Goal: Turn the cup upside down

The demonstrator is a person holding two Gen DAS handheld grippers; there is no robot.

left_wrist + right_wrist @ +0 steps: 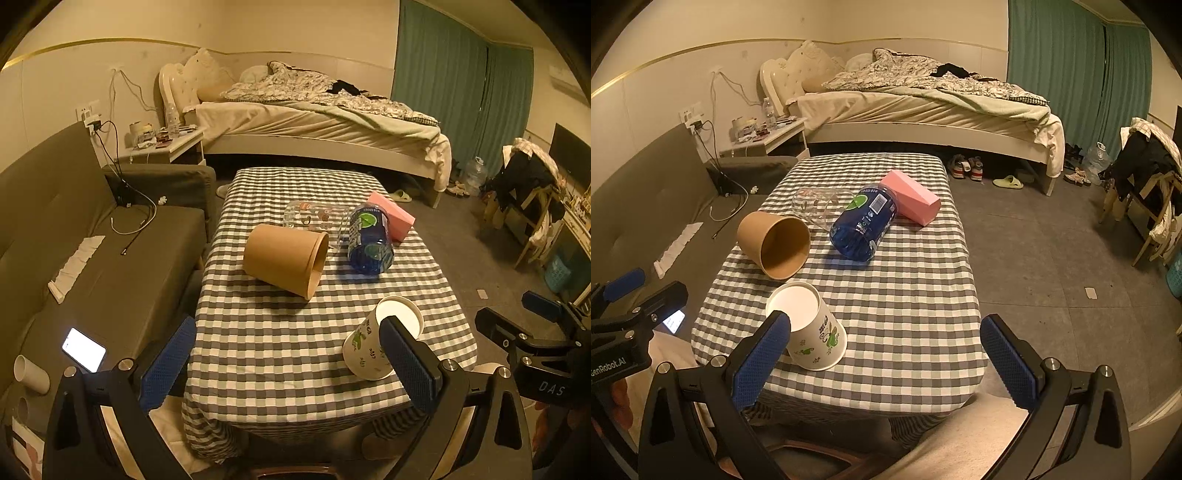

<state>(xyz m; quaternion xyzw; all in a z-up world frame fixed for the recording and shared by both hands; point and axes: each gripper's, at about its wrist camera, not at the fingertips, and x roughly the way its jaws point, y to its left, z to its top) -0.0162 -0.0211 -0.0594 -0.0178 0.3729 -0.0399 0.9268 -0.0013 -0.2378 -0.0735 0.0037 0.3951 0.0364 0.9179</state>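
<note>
Blue-padded left gripper [291, 365] stands wide open and empty; so does the right gripper [886, 356]. Just ahead of them, the white printed paper cup [816, 328] sits on the checked tablecloth [905, 295], apparently mouth-down and tilted. Beyond lies a brown paper tub [774, 243] on its side.

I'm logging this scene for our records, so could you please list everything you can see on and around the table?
Paper cup: one, white with green print, upside down at the table's near edge.
Brown tub: one, kraft brown, on its side, mid-table.
Blue bottle: one, dark blue, lying down beside the tub.
Clear cup: one, transparent, lying behind the tub.
Pink box: one, behind the bottle.
Checked tablecloth: one, grey and white.
Sofa: one, olive, left of the table.
Bed: one, cream, behind.
Curtain: green, far right.
Left gripper: open, empty.
Right gripper: open, empty.
</note>
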